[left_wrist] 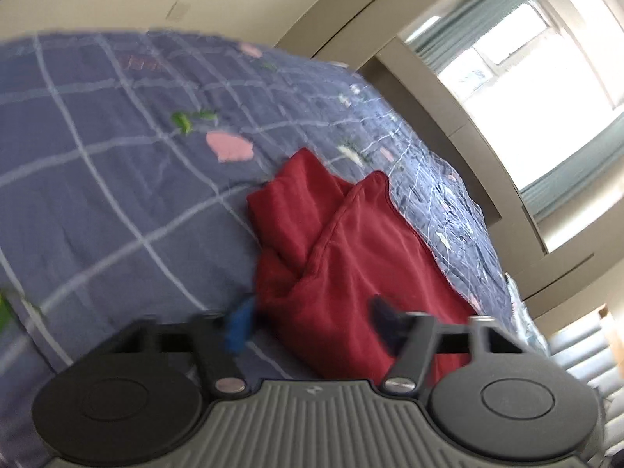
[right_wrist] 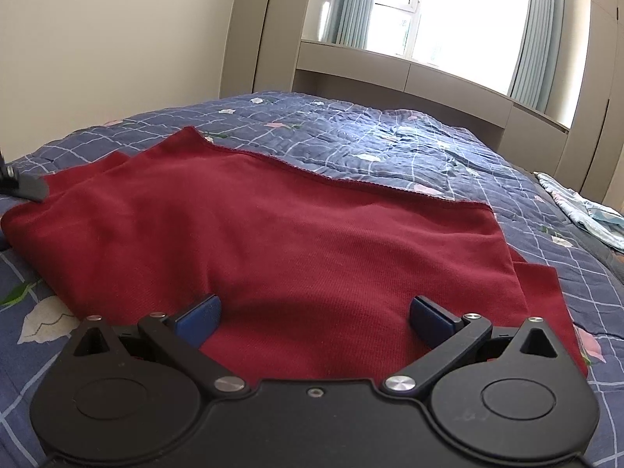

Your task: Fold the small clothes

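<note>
A dark red garment (left_wrist: 351, 241) lies partly folded on the blue checked quilt (left_wrist: 97, 175); one layer laps over another. My left gripper (left_wrist: 312, 325) is blurred and tilted, its jaws apart over the garment's near edge. Its left pad (left_wrist: 238, 327) is over the quilt just off the cloth, and the right pad (left_wrist: 384, 323) is over the red fabric. In the right wrist view the red garment (right_wrist: 273, 234) spreads wide. My right gripper (right_wrist: 316, 318) stands wide open low over its near edge, gripping nothing. A dark fingertip of the left gripper (right_wrist: 31, 189) shows at the garment's far left corner.
The quilt (right_wrist: 390, 144) covers a wide bed. A pale blue cloth (right_wrist: 585, 214) lies at the bed's right edge. Beige cabinets (right_wrist: 448, 82) and a bright curtained window (right_wrist: 448, 7) stand beyond the bed; a plain wall (right_wrist: 97, 39) is on the left.
</note>
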A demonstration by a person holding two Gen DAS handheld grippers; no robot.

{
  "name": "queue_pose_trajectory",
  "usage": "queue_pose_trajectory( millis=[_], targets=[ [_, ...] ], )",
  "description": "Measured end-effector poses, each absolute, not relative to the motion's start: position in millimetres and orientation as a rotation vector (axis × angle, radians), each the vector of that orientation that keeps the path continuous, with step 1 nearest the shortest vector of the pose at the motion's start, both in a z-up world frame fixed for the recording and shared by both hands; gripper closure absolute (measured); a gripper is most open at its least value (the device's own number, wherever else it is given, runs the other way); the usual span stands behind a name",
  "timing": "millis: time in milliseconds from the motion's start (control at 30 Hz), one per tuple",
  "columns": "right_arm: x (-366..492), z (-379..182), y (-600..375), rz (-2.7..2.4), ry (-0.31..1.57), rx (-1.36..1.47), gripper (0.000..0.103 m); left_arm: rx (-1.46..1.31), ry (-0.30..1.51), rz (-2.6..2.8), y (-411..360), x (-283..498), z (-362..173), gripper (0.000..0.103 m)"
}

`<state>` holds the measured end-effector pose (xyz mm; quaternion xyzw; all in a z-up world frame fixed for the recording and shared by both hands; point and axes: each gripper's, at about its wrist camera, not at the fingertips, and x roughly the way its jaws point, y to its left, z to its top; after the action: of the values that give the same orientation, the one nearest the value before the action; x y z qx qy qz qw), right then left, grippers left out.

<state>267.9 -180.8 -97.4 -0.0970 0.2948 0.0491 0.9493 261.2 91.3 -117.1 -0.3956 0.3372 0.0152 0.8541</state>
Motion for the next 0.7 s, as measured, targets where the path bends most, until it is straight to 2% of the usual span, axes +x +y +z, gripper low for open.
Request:
queue_pose_trajectory(
  millis=[67,133,200,233,267,333,367,467,700],
  targets=[
    [268,-98,-180,0.099,0.598,-0.198,0.001,-0.835,0.704,0.053,90,262,-119,0.05],
    [268,-98,-180,0.1,0.599,-0.197,0.001,-0.851,0.695,0.046,90,264,-122,0.048],
    [267,-98,-180,0.101,0.598,-0.194,0.001,-0.885,0.679,0.033,91,269,-128,0.035],
    [267,-97,-180,0.101,0.598,-0.192,0.0,-0.897,0.667,0.033,91,270,-129,0.035],
    [267,-97,-180,0.101,0.597,-0.19,0.001,-0.894,0.662,0.045,89,271,-128,0.039],
    [264,-94,-182,0.089,0.584,-0.181,0.001,-0.847,0.677,0.088,83,275,-123,0.059],
    [260,-92,-185,0.069,0.568,-0.175,0.0,-0.809,0.7,0.1,79,278,-121,0.08],
    [245,-83,-198,0.004,0.52,-0.154,0.0,-0.76,0.706,0.092,72,281,-111,0.084],
    [216,-81,-258,-0.08,0.542,-0.144,0.001,-0.504,0.576,-0.041,30,289,-55,0.088]
  ],
)
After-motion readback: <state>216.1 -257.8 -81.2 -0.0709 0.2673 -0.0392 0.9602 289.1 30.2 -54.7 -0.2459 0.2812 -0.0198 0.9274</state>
